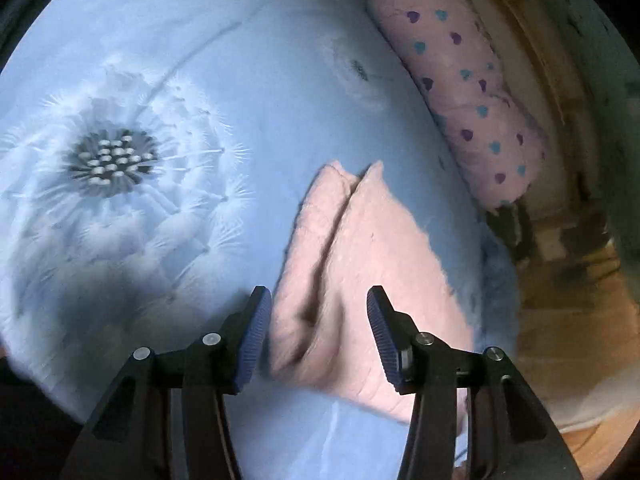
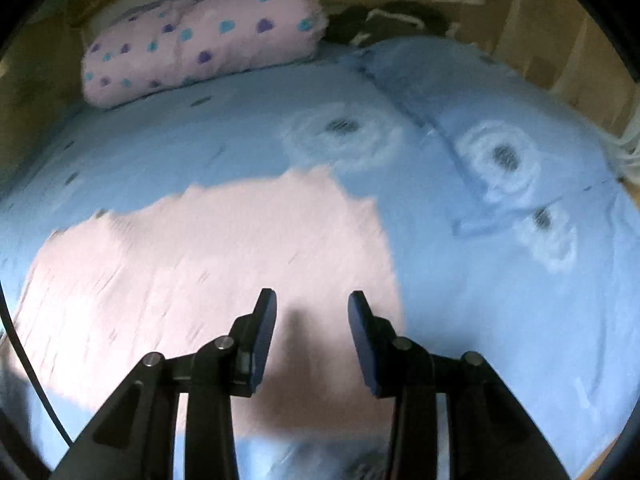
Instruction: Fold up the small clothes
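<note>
While both tools (image 1: 319, 300) (image 2: 312, 304) hang open, empty, pink garment (image 2: 200, 264) on blue bedspread (image 1: 248, 80), heart-print pillow (image 2: 208, 36) well beyond

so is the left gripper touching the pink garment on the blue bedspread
Apart. In the left wrist view the left gripper is open, bare space showing between each blue pad and the pink garment, which lies on the bedspread.

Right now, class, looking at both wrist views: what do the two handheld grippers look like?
The left gripper and the right gripper match: black angular bodies with triangular cut-outs and round silver bolts. Each has two fingers faced with ribbed dark blue pads. A thin black cable curves along the left edge of the right wrist view. No sleeve or hand shows.
</note>
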